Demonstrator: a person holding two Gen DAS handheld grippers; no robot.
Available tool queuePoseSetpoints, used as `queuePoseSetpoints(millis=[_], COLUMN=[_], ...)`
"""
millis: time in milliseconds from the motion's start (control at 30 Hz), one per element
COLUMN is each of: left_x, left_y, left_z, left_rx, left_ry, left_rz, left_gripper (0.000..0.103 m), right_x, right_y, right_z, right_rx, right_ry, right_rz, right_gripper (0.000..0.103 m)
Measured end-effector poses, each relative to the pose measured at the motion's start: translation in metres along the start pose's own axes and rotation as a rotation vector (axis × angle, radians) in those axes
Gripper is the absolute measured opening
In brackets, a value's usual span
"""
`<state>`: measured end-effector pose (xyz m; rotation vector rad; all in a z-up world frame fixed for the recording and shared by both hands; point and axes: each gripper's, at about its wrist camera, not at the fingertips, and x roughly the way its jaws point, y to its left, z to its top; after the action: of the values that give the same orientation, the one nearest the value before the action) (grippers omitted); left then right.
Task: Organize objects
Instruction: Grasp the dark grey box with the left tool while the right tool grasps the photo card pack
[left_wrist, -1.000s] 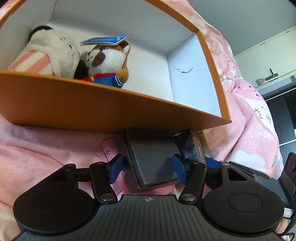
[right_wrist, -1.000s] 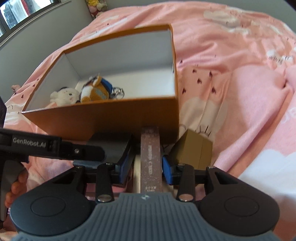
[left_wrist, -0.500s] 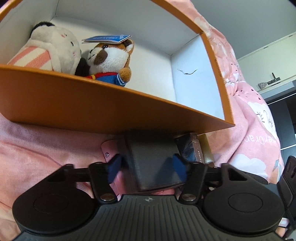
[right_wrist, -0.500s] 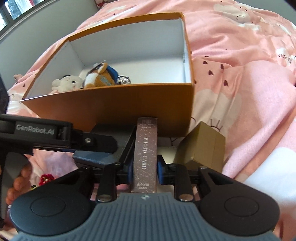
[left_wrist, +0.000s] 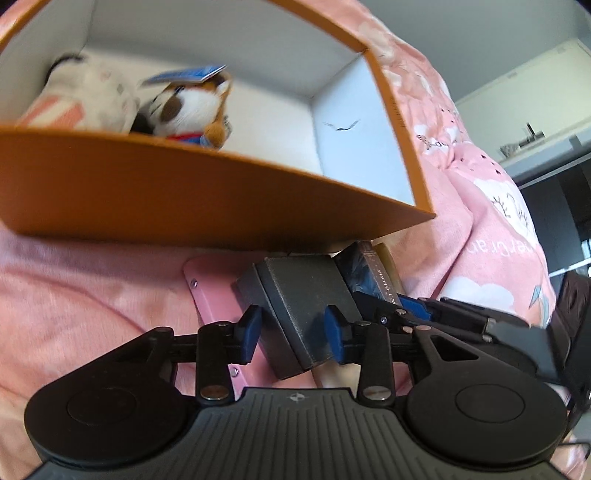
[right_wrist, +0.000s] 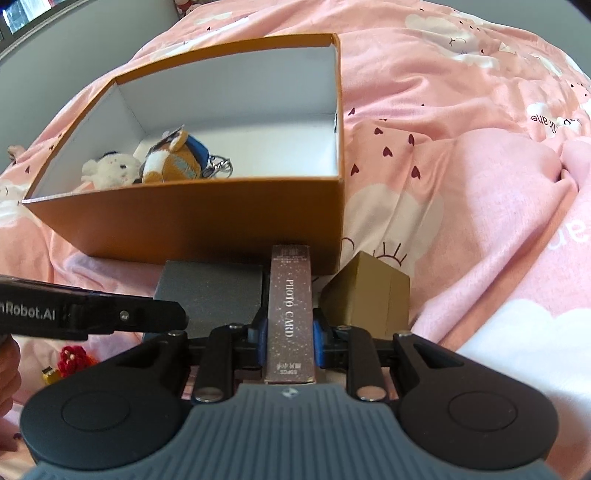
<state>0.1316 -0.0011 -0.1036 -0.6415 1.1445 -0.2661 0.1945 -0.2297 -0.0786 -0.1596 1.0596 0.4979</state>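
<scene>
While both claws work on the pink bed, the right claw (right_wrist: 287, 338) clamps a stiff, light brown glittery photo-card box (right_wrist: 290, 310) by its sides; the left claw (left_wrist: 293, 330) grips a rigid dark grey box (left_wrist: 306, 295) before the orange cardboard box (right_wrist: 184, 221).

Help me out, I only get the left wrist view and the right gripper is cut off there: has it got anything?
Observer: Yes. The right gripper is shut on the card box, which stands on edge beside the grey box.
Operator: Anything on its far side?
Observer: A gold box sits on the bed just right of it, near a front corner of the orange box.
Operator: Any room in the orange box?
Observer: A keyring lies beside the fox; the floor right of it is bare.
</scene>
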Motion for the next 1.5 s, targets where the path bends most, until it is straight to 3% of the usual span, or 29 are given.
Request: queuePoseSetpoints(millis=[67, 133, 233, 333, 500, 667, 867, 1033, 1267, 1500], left_x=[0.001, 0.001, -0.001, -0.003, -0.002, 0.010, -0.012, -0.023, -0.036, -0.050], left_y=[0.004, 0.007, 0.011, 0.021, 0.040, 0.052, 0.038, 0.033, 0.022, 0.004], left_z=[0.000, -0.002, -0.004, -0.005, -0.005, -0.005, -0.004, -0.003, -0.001, 0.001], left_rx=[-0.035, -0.066, -0.094, -0.134, -0.210, -0.270, -0.198, -0.126, -0.068, -0.010], left_ry=[0.006, 0.017, 0.009, 0.021, 0.031, 0.054, -0.007, -0.024, -0.071, -0.118], left_rz=[0.010, 0.044, 0.072, 0.070, 0.012, -0.087, -0.023, 0.032, 0.035, -0.016], left_gripper=[0.055, 0.075, 0.083, 0.091, 0.093, 0.083, 0.072, 0.066, 0.053, 0.039], right_x=[0.000, -0.002, -0.004, -0.005, -0.004, -0.003, -0.002, 0.001, -0.002, -0.012], right_y=[0.005, 0.009, 0.016, 0.028, 0.029, 0.028, 0.022, 0.025, 0.022, 0.012], right_z=[-0.002, -0.003, -0.006, -0.009, -0.010, -0.011, -0.010, -0.012, -0.011, -0.005], right_rx=[-0.018, -0.026, -0.027, -0.072, -0.066, -0.059, -0.007, -0.019, -0.005, 0.045], right_ry=[-0.007, -0.007, -0.003, -0.013, -0.018, -0.023, -0.004, 0.015, 0.013, 0.005], right_rz=[-0.012, 0.007, 0.065, 0.056, 0.068, 0.075, 0.139, 0.124, 0.128, 0.155], right_gripper=[0.025, 0.025, 0.025, 0.025, 0.025, 0.025, 0.025, 0.025, 0.025, 0.024])
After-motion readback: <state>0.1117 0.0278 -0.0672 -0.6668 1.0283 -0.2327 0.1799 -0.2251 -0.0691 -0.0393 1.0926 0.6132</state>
